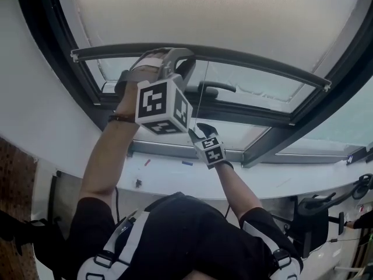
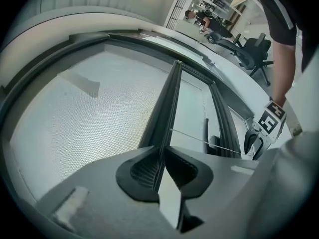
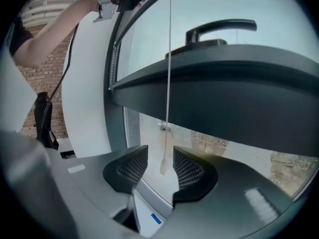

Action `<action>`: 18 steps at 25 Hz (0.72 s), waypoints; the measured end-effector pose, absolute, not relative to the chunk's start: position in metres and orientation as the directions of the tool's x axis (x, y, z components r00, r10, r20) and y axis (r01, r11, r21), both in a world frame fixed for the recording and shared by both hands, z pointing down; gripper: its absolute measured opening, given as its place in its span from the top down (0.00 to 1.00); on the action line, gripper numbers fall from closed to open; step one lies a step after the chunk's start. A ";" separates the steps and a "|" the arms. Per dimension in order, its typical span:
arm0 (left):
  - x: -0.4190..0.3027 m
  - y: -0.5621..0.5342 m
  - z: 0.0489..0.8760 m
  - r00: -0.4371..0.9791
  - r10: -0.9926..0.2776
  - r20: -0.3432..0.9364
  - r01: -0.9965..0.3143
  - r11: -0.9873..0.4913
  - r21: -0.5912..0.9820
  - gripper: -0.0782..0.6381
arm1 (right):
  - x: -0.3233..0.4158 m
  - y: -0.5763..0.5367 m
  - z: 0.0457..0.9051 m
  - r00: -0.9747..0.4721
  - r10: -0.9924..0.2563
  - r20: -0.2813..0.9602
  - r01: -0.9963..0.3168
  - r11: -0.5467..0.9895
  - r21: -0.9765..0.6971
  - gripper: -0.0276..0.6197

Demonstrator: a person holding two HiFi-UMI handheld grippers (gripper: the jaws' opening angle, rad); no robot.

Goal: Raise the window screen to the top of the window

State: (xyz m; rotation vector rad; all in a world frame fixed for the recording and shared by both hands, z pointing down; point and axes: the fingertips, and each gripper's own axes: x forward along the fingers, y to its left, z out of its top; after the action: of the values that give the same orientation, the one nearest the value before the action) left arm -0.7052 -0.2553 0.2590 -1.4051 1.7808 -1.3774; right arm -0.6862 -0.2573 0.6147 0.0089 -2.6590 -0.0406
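Head view: on the left a bare left hand [image 1: 139, 77] holds the left gripper [image 1: 173, 56] up against the window, its marker cube facing the camera. The left gripper view shows its two ribbed pads drawn together on the dark bottom bar [image 1: 250, 60] of the window screen [image 1: 221, 10], and the bar runs straight out from between them. The pale mesh of the window screen covers the upper part of the window. Its bottom bar lies across the glass just above the black window handle [image 1: 218, 86], so the glass lower down is uncovered. A thin cord [image 1: 199, 98] drops from the bar, passes in front of the handle and reaches the right gripper [image 1: 201, 128], which is held lower and a little to the right of the left one, above the white sill [image 1: 175, 177]. In the right gripper view its pads stand apart, and the small pale tab [image 3: 163, 159] at the end of the cord hangs in the gap between them, with neither pad pressed against it. Farther right, the dark window frame slants down towards the sill, and beyond it, in the lower right corner, stands a black office chair [image 1: 312, 214].
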 end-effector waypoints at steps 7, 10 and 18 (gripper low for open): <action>-0.705 -0.254 0.246 -0.327 -0.928 0.178 -0.459 -0.009 -0.888 0.83 | -0.694 -0.263 0.630 -0.883 -0.048 0.466 -0.023 0.998 0.059 0.78; -0.705 -0.254 0.241 -0.322 -0.932 0.169 -0.463 0.000 -0.886 0.83 | -0.694 -0.267 0.622 -0.899 -0.066 0.433 -0.053 0.998 0.042 0.86; -0.705 -0.252 0.208 -0.307 -0.951 0.027 -0.428 0.113 -0.897 0.81 | -0.680 -0.272 0.596 -0.932 -0.102 0.348 -0.085 0.994 0.063 0.88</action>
State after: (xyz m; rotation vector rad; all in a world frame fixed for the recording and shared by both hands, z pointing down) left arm -0.7054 -0.2522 0.2080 -1.3404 1.8101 -1.1501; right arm -0.6801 -0.2715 0.5956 0.1344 -2.7796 -0.0665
